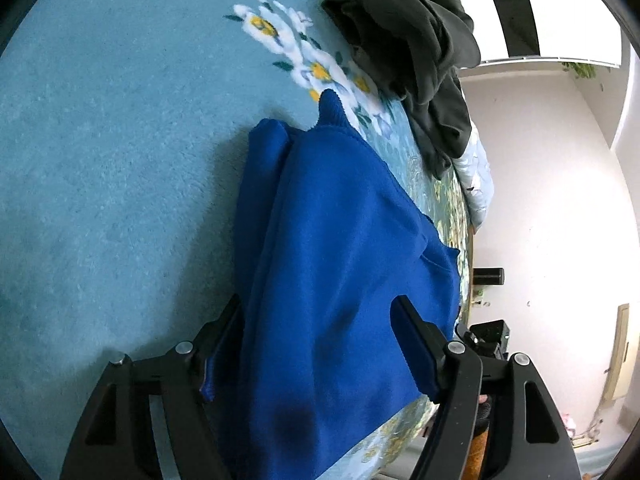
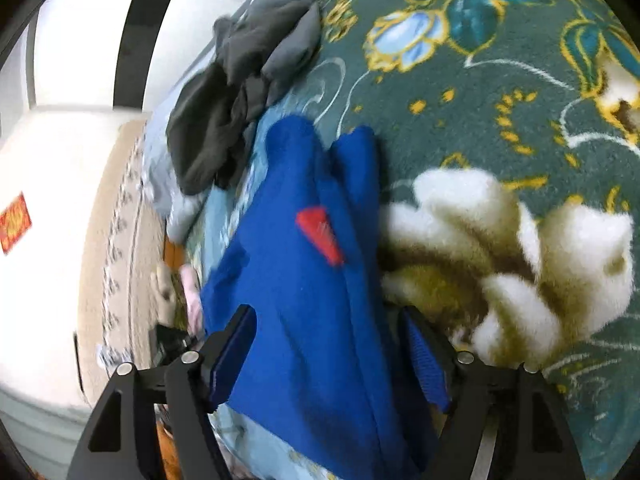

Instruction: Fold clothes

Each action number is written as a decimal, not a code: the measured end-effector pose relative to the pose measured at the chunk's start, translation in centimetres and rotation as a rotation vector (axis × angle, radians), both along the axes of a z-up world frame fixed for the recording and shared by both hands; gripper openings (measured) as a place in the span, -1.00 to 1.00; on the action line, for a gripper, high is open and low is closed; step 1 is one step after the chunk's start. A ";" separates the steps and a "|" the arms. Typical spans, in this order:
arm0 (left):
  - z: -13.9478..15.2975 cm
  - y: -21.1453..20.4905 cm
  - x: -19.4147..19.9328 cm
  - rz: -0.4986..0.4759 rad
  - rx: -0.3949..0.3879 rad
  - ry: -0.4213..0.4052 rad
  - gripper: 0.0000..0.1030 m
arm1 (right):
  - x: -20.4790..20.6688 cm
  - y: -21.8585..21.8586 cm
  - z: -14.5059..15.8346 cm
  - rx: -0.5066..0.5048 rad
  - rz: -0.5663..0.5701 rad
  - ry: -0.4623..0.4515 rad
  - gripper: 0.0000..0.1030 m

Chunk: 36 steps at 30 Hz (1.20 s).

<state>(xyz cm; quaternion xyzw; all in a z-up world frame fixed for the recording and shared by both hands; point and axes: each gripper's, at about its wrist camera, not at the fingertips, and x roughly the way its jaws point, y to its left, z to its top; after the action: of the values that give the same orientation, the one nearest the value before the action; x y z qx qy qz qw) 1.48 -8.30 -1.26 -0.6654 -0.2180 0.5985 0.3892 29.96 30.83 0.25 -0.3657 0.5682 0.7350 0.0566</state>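
A bright blue knit garment [image 1: 332, 240] hangs from my left gripper [image 1: 320, 320] and drapes over the light blue flowered blanket [image 1: 100, 140]. The left jaws stand wide with the cloth bunched between the fingers [image 1: 416, 344]. In the right wrist view the same blue garment [image 2: 304, 300], with a red patch [image 2: 320, 234], runs between the fingers [image 2: 236, 344] of my right gripper [image 2: 328, 332]. The jaws stand wide around the cloth. The view is blurred.
A dark grey crumpled garment [image 1: 412, 40] lies at the bed's far edge; it also shows in the right wrist view [image 2: 244, 80]. The green flowered blanket [image 2: 480, 100] covers the bed. A white wall [image 1: 540, 200] and floor lie beyond the edge.
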 end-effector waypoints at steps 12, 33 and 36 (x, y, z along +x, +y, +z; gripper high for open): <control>0.5 0.5 0.1 0.034 -0.081 0.017 0.05 | -1.0 0.1 -0.4 -0.032 -0.095 -0.035 -0.10; 14.9 -2.0 4.1 -0.029 -0.151 0.291 -0.62 | -0.5 -6.5 14.5 0.149 -0.035 -0.014 -0.47; 17.7 -5.0 4.9 -0.004 -0.118 0.335 -0.62 | -1.0 -9.1 17.3 0.172 0.004 0.022 -0.48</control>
<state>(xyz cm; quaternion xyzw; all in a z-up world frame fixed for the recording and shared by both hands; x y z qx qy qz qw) 6.37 -13.28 16.44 -0.5785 -0.1134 0.7120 0.3815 28.96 21.74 17.59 -0.3526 0.5027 0.7852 0.0802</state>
